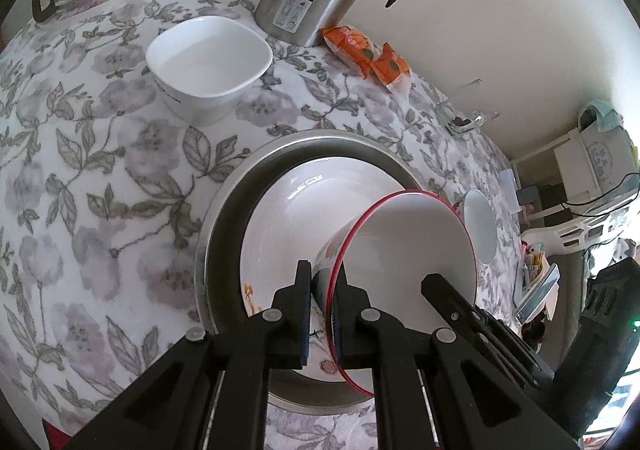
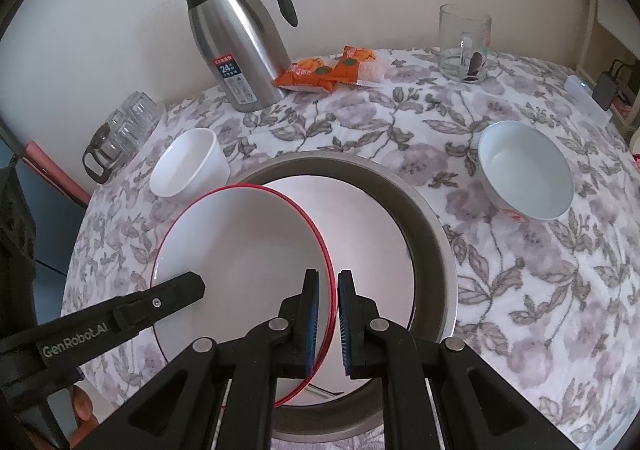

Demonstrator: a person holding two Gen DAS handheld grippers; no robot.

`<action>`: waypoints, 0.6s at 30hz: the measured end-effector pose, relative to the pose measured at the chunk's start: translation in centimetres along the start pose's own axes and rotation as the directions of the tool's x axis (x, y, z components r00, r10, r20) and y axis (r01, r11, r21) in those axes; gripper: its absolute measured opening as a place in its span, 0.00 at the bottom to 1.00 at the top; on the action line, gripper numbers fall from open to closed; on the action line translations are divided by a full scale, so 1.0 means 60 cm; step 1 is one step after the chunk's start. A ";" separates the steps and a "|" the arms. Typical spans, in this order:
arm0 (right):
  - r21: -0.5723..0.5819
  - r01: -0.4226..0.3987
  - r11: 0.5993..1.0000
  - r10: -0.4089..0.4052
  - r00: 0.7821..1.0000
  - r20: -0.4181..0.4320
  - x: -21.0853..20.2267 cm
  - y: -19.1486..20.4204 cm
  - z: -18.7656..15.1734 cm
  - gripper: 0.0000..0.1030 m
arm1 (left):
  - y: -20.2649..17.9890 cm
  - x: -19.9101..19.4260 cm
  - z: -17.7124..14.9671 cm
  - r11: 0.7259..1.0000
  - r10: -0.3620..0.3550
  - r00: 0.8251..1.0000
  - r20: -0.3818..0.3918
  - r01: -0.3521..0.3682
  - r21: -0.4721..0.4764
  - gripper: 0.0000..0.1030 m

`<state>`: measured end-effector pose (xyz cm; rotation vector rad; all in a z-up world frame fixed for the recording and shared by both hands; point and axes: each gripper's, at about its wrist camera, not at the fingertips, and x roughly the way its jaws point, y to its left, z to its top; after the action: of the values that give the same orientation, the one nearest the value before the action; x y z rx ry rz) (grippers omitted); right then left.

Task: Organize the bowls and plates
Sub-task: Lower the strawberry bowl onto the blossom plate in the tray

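Two wrist views of a bench covered by a grey-and-lilac floral cloth (image 2: pixel 500 270). At centre stands a round stainless-steel basin (image 2: pixel 432 246), the landmark for all positions below. Inside it lies a large white plate (image 1: pixel 280 234) with a small orange motif near its rim.

Above the basin, a white bowl with a red rim (image 2: pixel 240 246) is held tilted, its opening turned toward the right wrist camera and its decorated outer wall toward the left one. The left gripper (image 1: pixel 324 282) is narrowed onto the bowl's rim, one finger on the outer wall, the other inside. The right gripper (image 2: pixel 329 284) straddles the opposite part of the red rim, its blue pads (image 2: pixel 314 314) close on either side; actual contact cannot be judged.

Behind the basin stands a stainless-steel vacuum jug with a black handle (image 2: pixel 236 37); just beside the jug lie orange snack packets (image 2: pixel 332 69). Behind-left of the basin sits a squarish white bowl (image 1: pixel 208 61), and further left a cluster of upturned clear glasses (image 2: pixel 120 133). To the basin's right rests a pale round bowl (image 2: pixel 526 169); a clear glass mug (image 2: pixel 464 45) stands behind that bowl.
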<state>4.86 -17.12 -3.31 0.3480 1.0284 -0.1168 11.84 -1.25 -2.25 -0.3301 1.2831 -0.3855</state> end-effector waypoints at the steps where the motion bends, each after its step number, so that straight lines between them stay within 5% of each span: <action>1: 0.000 -0.002 1.000 0.002 1.000 -0.002 0.002 0.000 0.000 0.10 | 0.001 0.001 0.001 1.000 0.001 1.000 0.000 -0.001 -0.002 0.07; 18: 0.019 -0.010 1.000 0.011 1.000 -0.022 0.024 -0.001 0.008 0.11 | 0.010 0.013 0.016 1.000 -0.006 1.000 -0.014 0.005 -0.027 0.08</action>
<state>5.98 -17.22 -4.35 0.3723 1.0479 -0.1134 13.02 -1.03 -2.95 -0.3539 1.3021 -0.3762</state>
